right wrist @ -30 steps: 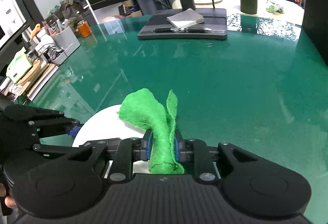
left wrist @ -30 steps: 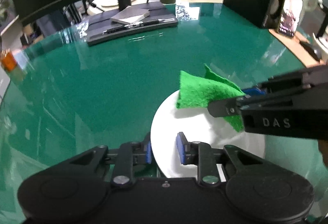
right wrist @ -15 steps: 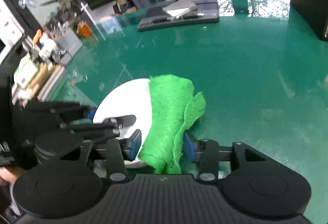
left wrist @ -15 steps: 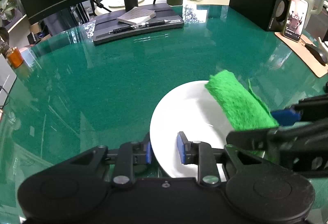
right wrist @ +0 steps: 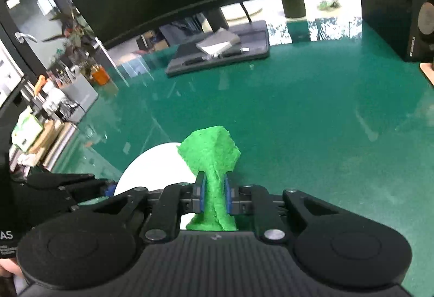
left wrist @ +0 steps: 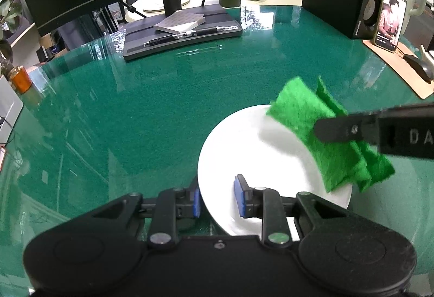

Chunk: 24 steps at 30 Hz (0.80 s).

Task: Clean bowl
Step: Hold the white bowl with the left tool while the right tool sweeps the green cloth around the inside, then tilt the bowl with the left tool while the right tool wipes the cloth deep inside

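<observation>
Presently the white bowl [left wrist: 244, 150] sits lower right of centre in the left wrist frame, on the green desk mat [left wrist: 162, 107]. Left gripper [left wrist: 217, 195] pinches its near rim. Right gripper [right wrist: 213, 195] is clamped on a green cloth [right wrist: 211, 155], apparently touching the bowl's far right rim.
</observation>
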Motion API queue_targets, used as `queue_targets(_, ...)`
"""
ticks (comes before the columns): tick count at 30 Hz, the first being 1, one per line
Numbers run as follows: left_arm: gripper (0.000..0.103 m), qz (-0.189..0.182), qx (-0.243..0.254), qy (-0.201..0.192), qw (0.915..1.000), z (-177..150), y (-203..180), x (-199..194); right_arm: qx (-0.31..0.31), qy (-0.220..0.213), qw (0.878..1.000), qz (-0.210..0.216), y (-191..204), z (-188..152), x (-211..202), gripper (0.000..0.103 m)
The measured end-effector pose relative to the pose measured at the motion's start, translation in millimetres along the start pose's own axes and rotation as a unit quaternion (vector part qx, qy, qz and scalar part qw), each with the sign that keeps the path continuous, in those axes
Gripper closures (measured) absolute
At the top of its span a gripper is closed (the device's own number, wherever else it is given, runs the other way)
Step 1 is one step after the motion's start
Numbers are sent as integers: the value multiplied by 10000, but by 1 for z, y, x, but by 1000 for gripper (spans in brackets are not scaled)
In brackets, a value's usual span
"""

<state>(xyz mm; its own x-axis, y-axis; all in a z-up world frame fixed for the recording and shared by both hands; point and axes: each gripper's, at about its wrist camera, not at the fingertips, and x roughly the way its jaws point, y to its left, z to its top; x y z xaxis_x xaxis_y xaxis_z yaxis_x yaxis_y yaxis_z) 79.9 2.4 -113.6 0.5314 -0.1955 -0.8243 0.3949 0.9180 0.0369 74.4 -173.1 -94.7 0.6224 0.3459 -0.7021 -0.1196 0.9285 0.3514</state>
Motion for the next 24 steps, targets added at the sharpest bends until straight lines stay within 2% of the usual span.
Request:
queue_targets(4,76,-234,-63,-51,9997,-13,4,-10,-6,-202,9997,120,1,7,-1,91)
queue_targets(8,76,-264,-80,-35,9996,-19,3,-12,-12,-403,9989,240,1,14,-2,91)
queue_targets(11,76,-251,-40,-77,9996,-19,2,-12,-514,-351,9946,836,21,19,17,91)
queue_targets(18,73,-219,-289,-114,9993,-24,9,-14,-994,85,9859,1343,38,15,35,91)
queue_targets(21,71,-272,-389,-160,9987,-26,13,-14,-1724,514,9770,1147,46,11,42,92)
queue_targets(24,71,-264,-229,-214,9992,-28,12,-15,-2507,967,9591,892,55,8,49,93)
